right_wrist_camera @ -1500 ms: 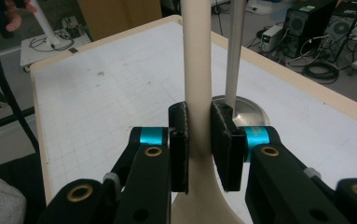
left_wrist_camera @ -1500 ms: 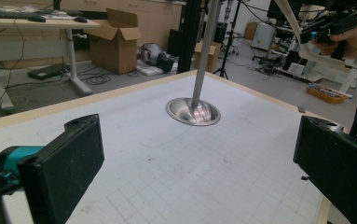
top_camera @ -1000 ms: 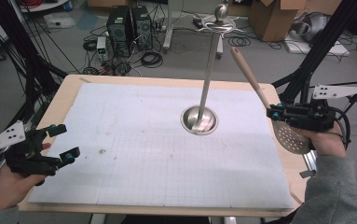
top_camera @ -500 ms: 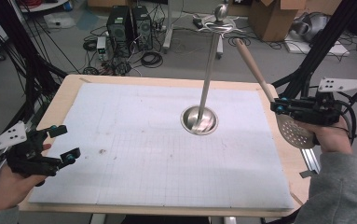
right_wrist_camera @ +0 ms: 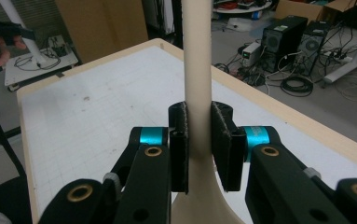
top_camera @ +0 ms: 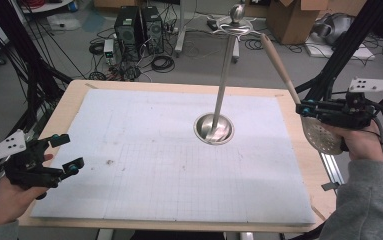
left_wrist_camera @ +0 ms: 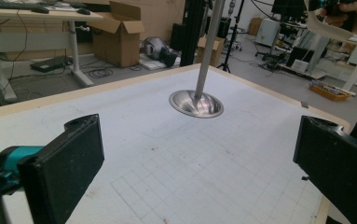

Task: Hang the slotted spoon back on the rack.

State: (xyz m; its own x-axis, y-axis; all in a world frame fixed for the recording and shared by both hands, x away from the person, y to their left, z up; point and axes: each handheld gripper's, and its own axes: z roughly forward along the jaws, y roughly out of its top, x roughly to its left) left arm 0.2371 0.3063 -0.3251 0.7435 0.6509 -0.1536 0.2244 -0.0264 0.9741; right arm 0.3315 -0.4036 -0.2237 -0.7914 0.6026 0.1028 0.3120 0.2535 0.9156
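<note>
Grippers over gridded white mat

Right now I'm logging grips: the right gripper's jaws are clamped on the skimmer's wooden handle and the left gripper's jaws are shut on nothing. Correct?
Not quite. The left gripper has its jaws wide open, as the left gripper view shows. The right gripper is clamped on the skimmer's wooden handle.

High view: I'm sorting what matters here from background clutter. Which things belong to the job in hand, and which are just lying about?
In the job:
- slotted spoon, clamped at its handle by the right gripper
- metal stand with hooks on top, on the table
- left gripper, open, holding nothing

Lying about:
- computer towers on the floor
- cardboard boxes
- floor cables
</note>
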